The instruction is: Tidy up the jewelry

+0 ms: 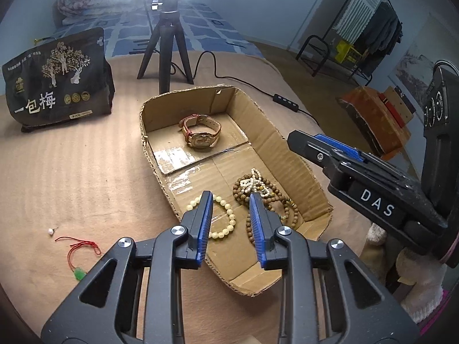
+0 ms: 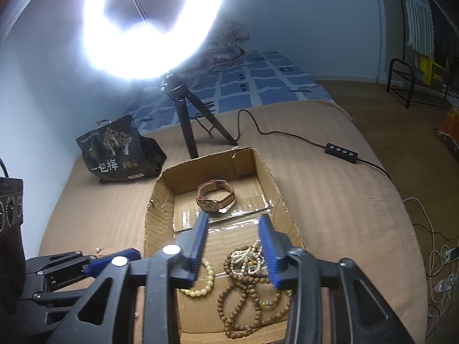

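Left claw (image 1: 231, 197): parted, nothing gripped, over cream bracelet (image 1: 226, 220).
Right claw (image 2: 233, 220): wider, empty, above wooden beads (image 2: 243, 289); body read "DAS".
Box (image 1: 289, 149): cardboard, held bracelets and watch (image 1: 200, 132).
Bed: red cord (image 1: 83, 243), pearl earring (image 1: 51, 231) outside box.
Bag (image 1: 57, 80): read "一包梅".
Behind: tripod (image 1: 165, 48).

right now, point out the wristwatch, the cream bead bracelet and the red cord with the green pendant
wristwatch (image 1: 201, 140), left wrist view, on its dial
cream bead bracelet (image 1: 229, 218), left wrist view, on its right-hand beads
red cord (image 1: 75, 248), left wrist view, on its loop
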`<state>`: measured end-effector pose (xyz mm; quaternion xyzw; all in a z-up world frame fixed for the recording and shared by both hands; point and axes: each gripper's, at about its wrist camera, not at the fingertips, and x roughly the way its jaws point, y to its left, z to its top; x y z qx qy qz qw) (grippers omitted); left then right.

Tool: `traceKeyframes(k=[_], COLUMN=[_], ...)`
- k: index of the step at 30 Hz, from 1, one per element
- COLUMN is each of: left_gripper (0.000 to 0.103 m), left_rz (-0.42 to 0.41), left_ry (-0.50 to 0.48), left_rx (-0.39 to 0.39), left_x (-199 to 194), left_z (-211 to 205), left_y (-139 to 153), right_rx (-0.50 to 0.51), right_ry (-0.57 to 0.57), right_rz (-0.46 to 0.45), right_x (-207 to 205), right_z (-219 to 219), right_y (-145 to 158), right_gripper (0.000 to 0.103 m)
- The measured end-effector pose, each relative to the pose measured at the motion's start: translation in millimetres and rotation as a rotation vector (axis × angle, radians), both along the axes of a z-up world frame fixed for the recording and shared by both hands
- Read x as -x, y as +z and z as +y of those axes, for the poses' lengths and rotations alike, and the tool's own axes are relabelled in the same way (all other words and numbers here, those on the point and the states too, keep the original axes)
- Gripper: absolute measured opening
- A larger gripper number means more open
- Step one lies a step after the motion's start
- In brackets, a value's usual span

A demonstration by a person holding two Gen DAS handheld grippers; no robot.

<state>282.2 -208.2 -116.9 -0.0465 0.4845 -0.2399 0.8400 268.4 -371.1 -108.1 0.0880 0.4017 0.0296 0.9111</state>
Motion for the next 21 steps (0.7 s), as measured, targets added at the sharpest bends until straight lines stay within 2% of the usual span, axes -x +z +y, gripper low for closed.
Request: traceKeyframes(k=[10, 15, 17, 20, 21], left_gripper=[0.026, 0.026, 0.026, 0.026, 0.030], left_rz=[-0.043, -0.057, -0.065, -0.079, -0.085], left_ry=[0.012, 0.005, 0.012, 0.026, 0.028], left_rx=[-0.031, -0.050, -0.063, -0.083, -0.091], left_x=[8.8, 15.8, 19.7, 25.7, 27.6], left_z=[13.4, 25.2, 34.1, 50.4, 54.8], left_y=[11.1, 16.0, 17.7, 20.9, 22.5], right_rx=[0.011, 0.011, 0.020, 0.028, 0.030], right_ry=[-0.015, -0.015, -0.010, 0.009, 0.016], right_rz=[-0.013, -0.034, -0.047, -0.057, -0.059], right_x=[9.6, 20.8, 27.2, 35.9, 38.6], right_z=[-5.2, -4.3, -1.1, 6.0, 8.6], right_y=[8.3, 18.5, 23.8, 28.8, 29.7], right_gripper=[0.046, 0.054, 0.062, 0.068, 0.069])
